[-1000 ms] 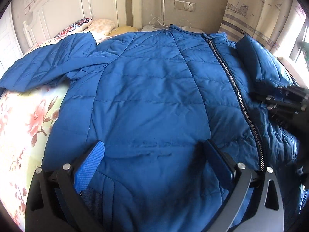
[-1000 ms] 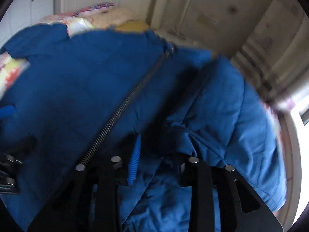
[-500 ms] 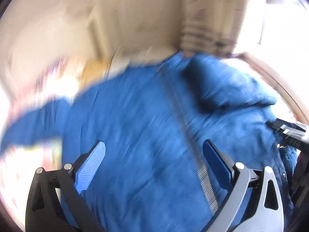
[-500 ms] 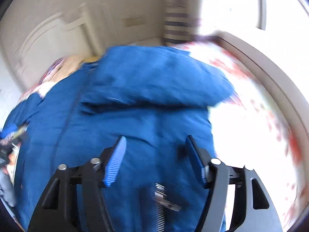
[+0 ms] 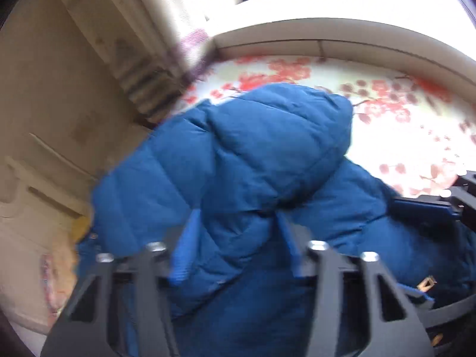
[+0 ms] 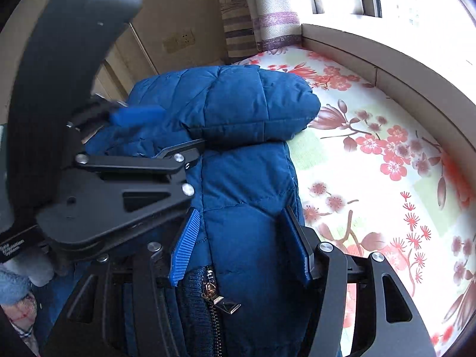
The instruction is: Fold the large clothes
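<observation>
blue quilted puffer jacket (image 6: 247,184) lies on a floral bed sheet, bulk to the left, bare sheet to the right and far side. one padded section (image 6: 235,104) is folded over on top, a thick rounded roll pointing right. near end: dark ribbed hem and zipper with brass pull (image 6: 218,297). left wrist view is blurred; same folded section (image 5: 279,136) on top.

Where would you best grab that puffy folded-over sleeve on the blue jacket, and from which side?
Probably at the sleeve's rounded free end, approaching from the flowered sheet side. That end overhangs the jacket edge, so one finger could likely slip under and one over. Its near edge is crowded by the left gripper.
</observation>
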`<state>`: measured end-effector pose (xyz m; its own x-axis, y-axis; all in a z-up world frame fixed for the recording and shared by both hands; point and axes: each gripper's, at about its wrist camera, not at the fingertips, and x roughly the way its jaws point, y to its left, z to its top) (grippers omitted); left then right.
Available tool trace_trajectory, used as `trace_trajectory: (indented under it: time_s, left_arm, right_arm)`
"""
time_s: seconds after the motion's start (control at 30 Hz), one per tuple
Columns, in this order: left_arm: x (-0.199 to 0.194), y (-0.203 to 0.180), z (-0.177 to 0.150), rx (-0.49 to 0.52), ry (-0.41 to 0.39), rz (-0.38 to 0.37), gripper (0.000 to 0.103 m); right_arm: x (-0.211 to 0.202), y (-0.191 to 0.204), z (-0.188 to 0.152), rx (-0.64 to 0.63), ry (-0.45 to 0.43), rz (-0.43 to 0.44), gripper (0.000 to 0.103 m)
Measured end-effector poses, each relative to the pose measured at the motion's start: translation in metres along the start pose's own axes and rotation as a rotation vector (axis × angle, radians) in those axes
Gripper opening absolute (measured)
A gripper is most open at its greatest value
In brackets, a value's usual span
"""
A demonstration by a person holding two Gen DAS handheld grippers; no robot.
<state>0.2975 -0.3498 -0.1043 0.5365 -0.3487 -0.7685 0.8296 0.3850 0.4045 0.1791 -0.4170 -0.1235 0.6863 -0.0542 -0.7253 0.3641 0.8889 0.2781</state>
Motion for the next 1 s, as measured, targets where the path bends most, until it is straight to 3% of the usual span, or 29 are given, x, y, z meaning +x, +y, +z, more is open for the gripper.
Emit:
trace_trajectory:
  time_s: [0.03,0.1,0.17,0.23,0.3,0.37,0.43,0.5,0.53,0.6,0.67,0.7,0.73,0.77,0.8,0.9,0.93,1.0]
  left_arm:
    - [-0.004,0.003,-0.003,-0.025,-0.022,-0.011,0.019]
    - [-0.023,0.033,-0.009,-0.205,-0.109,-0.074,0.008]
    - [-0.046,0.082,-0.027,-0.495,-0.218,-0.212,0.007]
    - [-0.062,0.139,-0.071,-0.849,-0.329,-0.335,0.007]
    - [-0.067,0.178,-0.127,-1.128,-0.404,-0.419,0.007]
    - [-0.067,0.203,-0.187,-1.343,-0.439,-0.454,0.008]
    - [-0.062,0.213,-0.239,-1.445,-0.351,-0.382,0.023]
    - [-0.056,0.214,-0.273,-1.469,-0.272,-0.343,0.065]
    - [-0.057,0.212,-0.282,-1.476,-0.256,-0.326,0.07]
    - [-0.064,0.206,-0.3,-1.452,-0.211,-0.246,0.072]
    - [-0.077,0.2,-0.293,-1.323,-0.184,-0.157,0.071]
    - [-0.085,0.193,-0.279,-1.207,-0.174,-0.107,0.071]
    - [-0.095,0.179,-0.253,-1.012,-0.161,-0.033,0.071]
    - [-0.097,0.166,-0.233,-0.88,-0.154,0.014,0.072]
    - [-0.103,0.143,-0.208,-0.666,-0.142,0.089,0.072]
    - [-0.093,0.077,-0.155,-0.169,-0.103,0.246,0.077]
    - [-0.084,0.062,-0.144,-0.063,-0.079,0.267,0.077]
    - [-0.068,0.045,-0.135,0.052,-0.041,0.306,0.077]
  right_arm:
    - [0.002,-0.002,0.002,0.002,0.001,0.004,0.056]
    - [0.004,-0.003,0.004,0.009,-0.002,0.014,0.056]
    - [0.007,-0.003,0.006,0.011,-0.003,0.018,0.056]
    - [0.006,-0.003,0.005,0.012,-0.005,0.022,0.056]
    - [0.005,-0.004,0.004,0.016,-0.007,0.027,0.056]
    - [0.005,-0.005,0.003,0.017,-0.007,0.029,0.057]
    - [0.005,-0.005,0.003,0.018,-0.007,0.033,0.057]
    - [0.006,-0.006,0.003,0.019,-0.007,0.038,0.058]
    - [0.006,-0.006,0.003,0.02,-0.007,0.041,0.059]
    - [0.006,-0.006,0.003,0.019,-0.007,0.046,0.06]
    - [0.007,-0.006,0.003,0.019,-0.007,0.045,0.06]
    - [0.007,-0.006,0.003,0.019,-0.007,0.046,0.06]
    - [0.007,-0.006,0.003,0.019,-0.006,0.045,0.06]
    - [0.007,-0.006,0.003,0.018,-0.006,0.045,0.06]
    - [0.007,-0.006,0.003,0.018,-0.006,0.045,0.06]
    - [0.007,-0.006,0.003,0.018,-0.006,0.045,0.06]
    - [0.007,-0.006,0.003,0.018,-0.006,0.045,0.06]
    - [0.007,-0.006,0.003,0.019,-0.007,0.046,0.06]
